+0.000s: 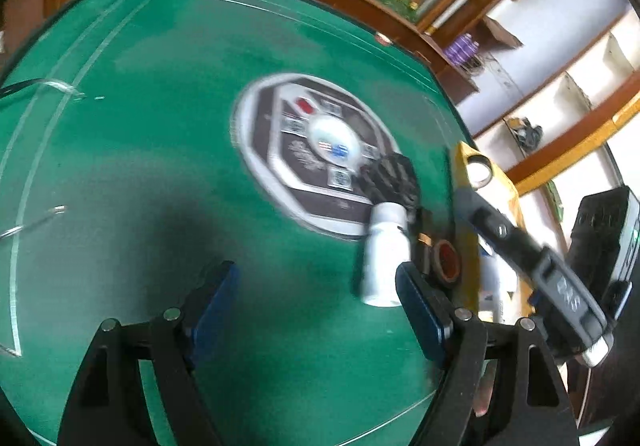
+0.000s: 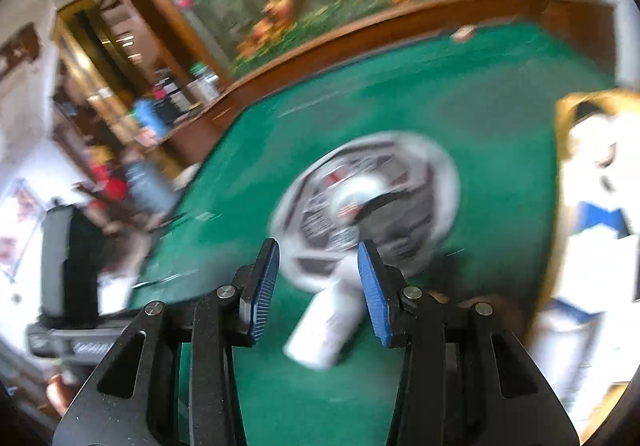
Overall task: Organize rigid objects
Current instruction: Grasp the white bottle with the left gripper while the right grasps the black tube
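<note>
A white bottle (image 1: 384, 258) lies on its side on the green felt table (image 1: 140, 165), next to the round grey console (image 1: 316, 149) in the middle. A black ribbed object (image 1: 394, 179) rests at the bottle's capped end. My left gripper (image 1: 316, 298) is open above bare felt, with the bottle just past its right finger (image 1: 420, 310). In the right wrist view, the white bottle (image 2: 324, 326) lies on the felt between and below the blue pads (image 2: 374, 294) of my right gripper (image 2: 318, 286). That gripper is open and the pads do not press the bottle.
A yellow box (image 1: 466, 173) stands on the table's right side with a metal ring (image 1: 480, 169) on it, and a brown tape roll (image 1: 446, 262) leans against it. The same yellow box (image 2: 568, 165) holds white and blue packs. A wooden rail (image 2: 320, 41) edges the table.
</note>
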Tool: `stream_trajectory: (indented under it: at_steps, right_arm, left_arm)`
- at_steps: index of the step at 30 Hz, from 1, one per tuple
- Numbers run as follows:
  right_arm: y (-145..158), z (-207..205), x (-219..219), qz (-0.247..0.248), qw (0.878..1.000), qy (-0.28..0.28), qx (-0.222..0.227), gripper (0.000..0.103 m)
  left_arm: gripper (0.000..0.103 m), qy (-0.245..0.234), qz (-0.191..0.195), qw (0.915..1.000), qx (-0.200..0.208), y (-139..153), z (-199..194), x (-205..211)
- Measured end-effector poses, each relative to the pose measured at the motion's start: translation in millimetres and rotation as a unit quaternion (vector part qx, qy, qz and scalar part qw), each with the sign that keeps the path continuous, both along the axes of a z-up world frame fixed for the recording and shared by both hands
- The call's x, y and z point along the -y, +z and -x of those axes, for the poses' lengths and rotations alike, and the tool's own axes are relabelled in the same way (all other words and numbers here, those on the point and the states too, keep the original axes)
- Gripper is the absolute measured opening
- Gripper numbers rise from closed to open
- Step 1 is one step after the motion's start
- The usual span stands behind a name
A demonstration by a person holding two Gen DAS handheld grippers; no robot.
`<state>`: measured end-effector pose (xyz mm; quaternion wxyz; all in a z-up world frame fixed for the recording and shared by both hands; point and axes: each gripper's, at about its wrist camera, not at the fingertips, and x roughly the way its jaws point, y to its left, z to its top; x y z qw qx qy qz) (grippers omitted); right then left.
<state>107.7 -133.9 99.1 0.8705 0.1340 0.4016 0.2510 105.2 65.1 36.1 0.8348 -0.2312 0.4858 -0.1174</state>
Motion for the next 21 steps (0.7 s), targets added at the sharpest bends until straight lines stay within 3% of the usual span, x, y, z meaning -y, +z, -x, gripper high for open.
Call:
stream_trajectory:
  at_steps: [5,8,10,11,13,21]
  right_arm:
    - [2,-6,30,0.018,0.998,-0.060,-0.005,0.041]
    - [0,-12,41,0.005,0.998,-0.067,-0.017,0.041]
    - [2,-12,44,0.000,0.997,-0.071,-0.013,0.041]
    - [3,-12,45,-0.001,0.997,-0.072,-0.011,0.041]
    - [1,-14,43,0.001,0.997,-0.072,-0.011,0.041]
    - [-10,-14,30,0.049,0.996,-0.069,-0.041,0.041]
  left_arm:
    - [0.080,-0.059,-0.029,0.9976,0.023,6,-4,43]
    - [0.078,-0.061,-0.098,0.9932,0.014,-1,-10,67]
    - [0.058,-0.064,-0.135,0.9888,0.006,-9,-15,76]
    - [0.046,-0.066,-0.135,0.9887,0.000,-14,-17,78]
    - [0.040,-0.058,-0.138,0.9887,0.005,-17,-21,77]
    - [0.040,-0.032,-0.124,0.9917,0.005,-19,-17,55]
